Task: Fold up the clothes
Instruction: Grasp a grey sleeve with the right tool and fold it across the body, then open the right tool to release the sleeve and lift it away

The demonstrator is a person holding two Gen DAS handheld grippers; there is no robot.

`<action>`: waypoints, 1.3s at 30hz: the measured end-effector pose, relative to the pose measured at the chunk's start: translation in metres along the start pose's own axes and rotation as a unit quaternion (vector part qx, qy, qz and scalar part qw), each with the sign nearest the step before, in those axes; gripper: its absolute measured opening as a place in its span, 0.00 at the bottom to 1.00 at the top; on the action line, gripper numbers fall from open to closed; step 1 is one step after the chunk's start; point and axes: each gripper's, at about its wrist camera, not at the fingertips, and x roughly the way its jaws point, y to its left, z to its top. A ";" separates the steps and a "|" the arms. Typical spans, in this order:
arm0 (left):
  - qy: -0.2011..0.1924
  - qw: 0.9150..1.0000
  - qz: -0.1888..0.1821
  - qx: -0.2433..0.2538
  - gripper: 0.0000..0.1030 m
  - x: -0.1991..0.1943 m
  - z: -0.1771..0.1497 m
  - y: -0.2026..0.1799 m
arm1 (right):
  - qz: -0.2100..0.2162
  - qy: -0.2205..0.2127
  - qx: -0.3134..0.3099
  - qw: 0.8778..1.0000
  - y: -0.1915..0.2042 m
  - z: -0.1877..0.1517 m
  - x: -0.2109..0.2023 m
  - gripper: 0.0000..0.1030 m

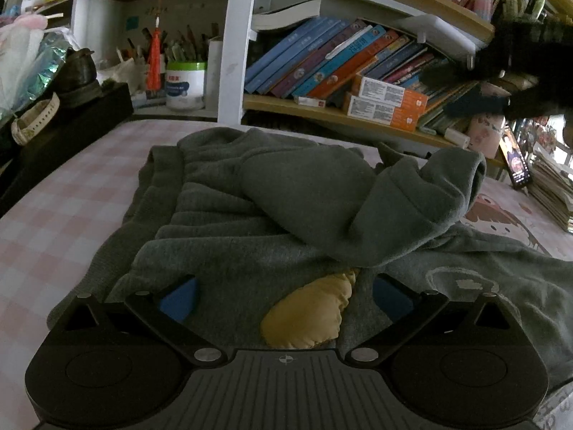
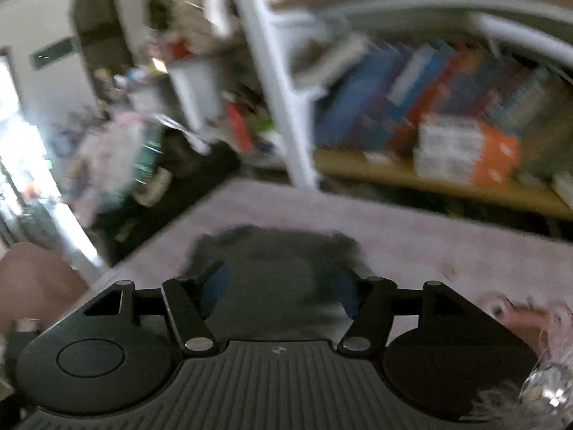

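The bed (image 1: pixel 64 193), with its pink checked cover, is filling the lower half of both views, and the grey sweatshirt (image 1: pixel 286 193) is lying across its middle. By my judgement the folding is partly along: a sleeve (image 1: pixel 422 200) is lying doubled over the body, yet the cloth is bunching loosely, with a yellow patch (image 1: pixel 308 315) showing. The left tongs (image 1: pixel 284 299) are standing released, low over the near hem. The right tongs (image 2: pixel 279 292), blurred, are gaping above the garment's far end.
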 end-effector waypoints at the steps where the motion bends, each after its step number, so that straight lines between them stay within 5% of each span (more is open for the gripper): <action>1: 0.000 1.000 0.000 0.000 1.00 0.000 0.000 0.000 | 0.002 0.015 0.006 1.000 -0.002 -0.005 0.004 0.65; 7: 0.002 1.000 0.000 -0.001 1.00 0.001 0.001 0.000 | 0.039 0.109 -0.001 0.993 0.006 -0.036 0.040 0.71; 15: 0.002 1.000 0.001 -0.001 1.00 0.001 0.000 0.000 | 0.004 0.069 0.134 0.989 -0.031 -0.013 0.047 0.72; 17: 0.002 1.000 0.000 -0.001 1.00 0.001 0.000 0.000 | -0.005 0.071 0.157 0.985 -0.043 -0.011 0.054 0.66; 18: 0.002 1.000 0.001 -0.001 1.00 0.001 0.000 0.000 | -0.022 0.058 0.154 0.986 -0.048 -0.011 0.048 0.48; 21: 0.003 1.000 0.000 -0.002 1.00 0.001 0.000 0.000 | -0.074 0.020 0.146 0.986 -0.064 -0.010 0.030 0.20; 29: 0.004 1.000 0.001 -0.001 1.00 0.001 0.000 -0.001 | -0.210 -0.083 0.119 0.967 -0.105 -0.007 -0.017 0.14; 33: 0.004 1.000 0.001 0.000 1.00 0.000 -0.001 -0.001 | -0.305 -0.130 0.111 0.937 -0.136 -0.011 -0.044 0.14; 35: 0.005 1.000 0.002 0.001 1.00 0.000 -0.001 -0.001 | -0.366 -0.124 0.111 0.915 -0.163 -0.023 -0.053 0.14; 39: 0.006 1.000 0.003 0.002 1.00 0.001 -0.001 -0.002 | -0.400 -0.059 0.149 0.902 -0.214 -0.052 -0.054 0.16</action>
